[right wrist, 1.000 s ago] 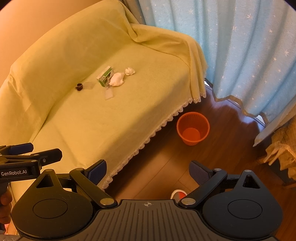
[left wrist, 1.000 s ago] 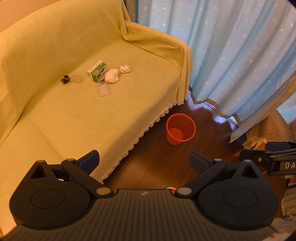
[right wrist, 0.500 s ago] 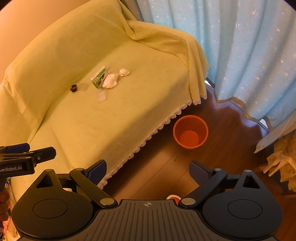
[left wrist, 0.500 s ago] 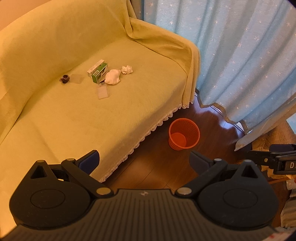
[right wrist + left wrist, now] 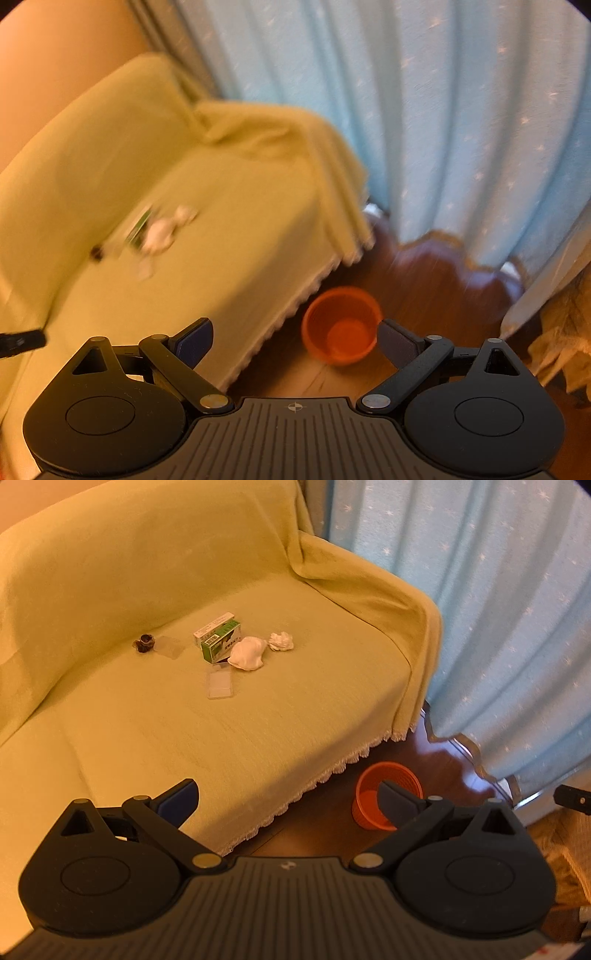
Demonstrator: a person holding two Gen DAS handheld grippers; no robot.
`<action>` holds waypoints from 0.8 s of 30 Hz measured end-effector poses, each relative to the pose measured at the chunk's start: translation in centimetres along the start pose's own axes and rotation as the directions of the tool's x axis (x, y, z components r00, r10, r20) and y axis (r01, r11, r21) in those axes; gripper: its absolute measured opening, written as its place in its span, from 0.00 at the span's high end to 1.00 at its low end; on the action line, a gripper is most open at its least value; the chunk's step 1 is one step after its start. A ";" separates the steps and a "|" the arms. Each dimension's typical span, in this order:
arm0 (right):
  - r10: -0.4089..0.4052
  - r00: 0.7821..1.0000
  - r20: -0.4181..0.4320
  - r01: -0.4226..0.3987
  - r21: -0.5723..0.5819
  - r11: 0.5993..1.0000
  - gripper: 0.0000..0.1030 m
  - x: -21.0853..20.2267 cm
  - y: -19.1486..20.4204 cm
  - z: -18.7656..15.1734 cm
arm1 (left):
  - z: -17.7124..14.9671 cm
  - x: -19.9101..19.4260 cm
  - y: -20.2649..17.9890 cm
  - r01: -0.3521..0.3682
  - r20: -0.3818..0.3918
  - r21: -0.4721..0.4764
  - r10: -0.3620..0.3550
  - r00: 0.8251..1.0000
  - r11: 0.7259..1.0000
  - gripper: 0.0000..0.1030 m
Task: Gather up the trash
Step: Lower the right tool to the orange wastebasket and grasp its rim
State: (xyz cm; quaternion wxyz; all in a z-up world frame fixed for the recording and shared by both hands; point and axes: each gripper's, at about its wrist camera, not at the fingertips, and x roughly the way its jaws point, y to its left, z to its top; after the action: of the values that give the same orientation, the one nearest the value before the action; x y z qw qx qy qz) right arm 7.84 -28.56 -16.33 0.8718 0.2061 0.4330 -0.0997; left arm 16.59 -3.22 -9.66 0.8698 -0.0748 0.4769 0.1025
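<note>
Trash lies on the sofa seat (image 5: 258, 716): a green-and-white carton (image 5: 218, 642), a white crumpled wad (image 5: 247, 658), a smaller paper ball (image 5: 280, 641), a clear plastic piece (image 5: 219, 685), another clear bit (image 5: 169, 647) and a small dark object (image 5: 144, 643). An orange mesh bin (image 5: 365, 801) stands on the floor by the sofa's lace hem. My left gripper (image 5: 288, 801) is open and empty, well short of the trash. My right gripper (image 5: 294, 341) is open and empty, with the bin (image 5: 341, 326) between its fingertips in a blurred view; the trash (image 5: 159, 232) smears on the seat.
A blue star-print curtain (image 5: 498, 609) hangs right of the sofa arm (image 5: 399, 598) down to the dark wood floor (image 5: 325, 823). Beige fabric (image 5: 557, 343) lies at the right edge. The other gripper's tip (image 5: 22, 341) shows at the left edge.
Both cameras have moved forward and lower toward the sofa and bin. The right view has swung right and blurred, bringing the bin between its fingers. Both grippers stay open.
</note>
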 end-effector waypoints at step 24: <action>-0.098 0.979 -0.181 0.141 0.241 0.960 0.62 34.6 -16.2 -14.0 | -4.3 24.6 8.4 -0.235 0.121 -0.011 0.234 0.965 0.972 0.02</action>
State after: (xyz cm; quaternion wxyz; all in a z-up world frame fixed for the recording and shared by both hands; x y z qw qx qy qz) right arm 13.07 -36.68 -55.86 0.7914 0.2966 0.5000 -0.1891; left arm 23.90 6.58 -33.00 0.8791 -0.0100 0.4286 0.2083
